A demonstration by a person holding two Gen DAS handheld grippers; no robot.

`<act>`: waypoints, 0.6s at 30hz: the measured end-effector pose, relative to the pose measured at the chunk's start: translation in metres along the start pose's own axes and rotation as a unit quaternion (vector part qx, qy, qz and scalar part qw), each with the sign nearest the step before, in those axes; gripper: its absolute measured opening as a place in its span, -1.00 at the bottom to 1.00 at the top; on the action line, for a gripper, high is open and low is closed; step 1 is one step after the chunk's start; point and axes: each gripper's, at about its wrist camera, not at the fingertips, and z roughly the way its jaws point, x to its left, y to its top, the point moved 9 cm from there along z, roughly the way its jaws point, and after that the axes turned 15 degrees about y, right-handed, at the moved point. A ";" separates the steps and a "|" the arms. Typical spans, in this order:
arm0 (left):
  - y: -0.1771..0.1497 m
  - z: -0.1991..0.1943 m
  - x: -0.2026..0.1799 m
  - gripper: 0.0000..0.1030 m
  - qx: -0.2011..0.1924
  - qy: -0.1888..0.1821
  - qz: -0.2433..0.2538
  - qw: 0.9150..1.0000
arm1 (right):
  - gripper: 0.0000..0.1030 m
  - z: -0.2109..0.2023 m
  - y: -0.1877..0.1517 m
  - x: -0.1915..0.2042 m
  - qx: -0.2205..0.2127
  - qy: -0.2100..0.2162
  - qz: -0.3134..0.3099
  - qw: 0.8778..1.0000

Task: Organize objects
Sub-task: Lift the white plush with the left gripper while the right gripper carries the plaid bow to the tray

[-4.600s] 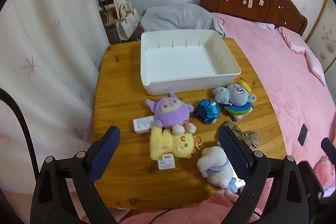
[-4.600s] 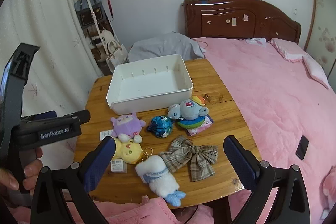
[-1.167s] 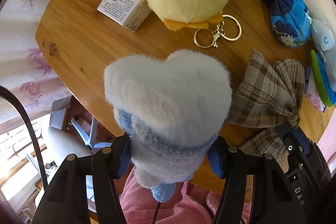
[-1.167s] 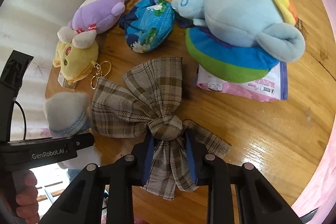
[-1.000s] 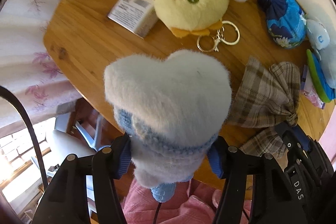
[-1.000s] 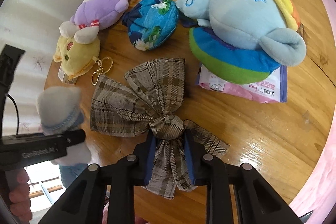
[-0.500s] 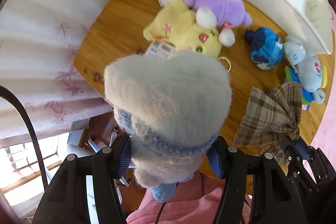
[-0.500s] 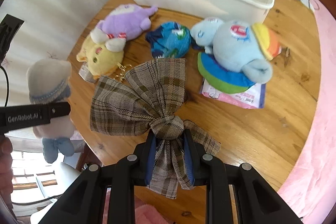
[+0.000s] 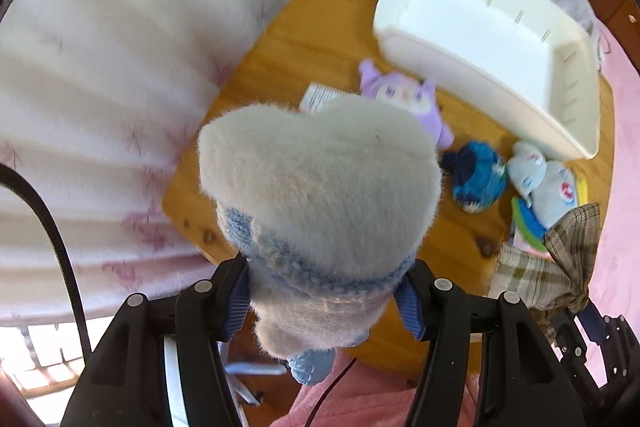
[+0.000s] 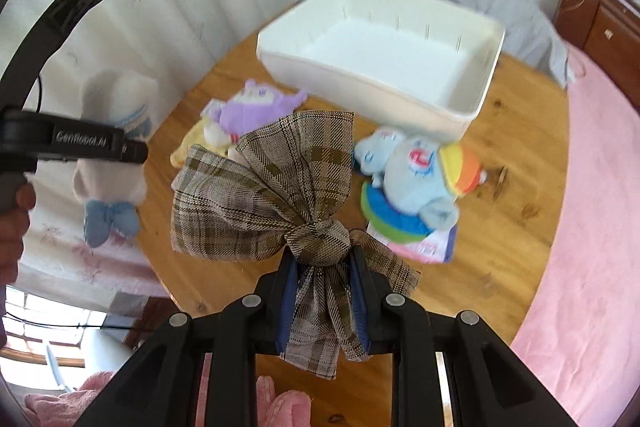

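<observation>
— Any writing you can read?
— Only "GenRobot.AI", blurred, in pale letters on the black left gripper (image 10: 132, 151) at nine o'clock in the right wrist view.
— Anything else?
— Nothing legible.

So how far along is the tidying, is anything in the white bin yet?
Nothing is in the white bin yet. In hand: the left gripper is shut on the fluffy white toy, and the right gripper is shut on the plaid bow, both lifted above the table. Left on the table: the purple toy, yellow toy, blue pouch and pony toy.
</observation>
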 end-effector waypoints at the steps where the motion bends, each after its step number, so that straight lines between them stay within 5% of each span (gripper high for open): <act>1: 0.006 -0.005 -0.001 0.24 -0.004 -0.002 0.002 1.000 | -0.52 -0.001 0.004 0.001 -0.007 -0.003 0.000 1.000; 7: 0.050 -0.029 -0.003 0.25 -0.044 -0.023 -0.011 0.999 | -0.52 -0.010 0.036 0.001 -0.054 -0.029 0.004 0.998; 18: 0.125 -0.056 -0.012 0.25 -0.128 -0.052 0.038 0.990 | -0.52 -0.025 0.104 0.003 -0.167 -0.083 0.017 0.982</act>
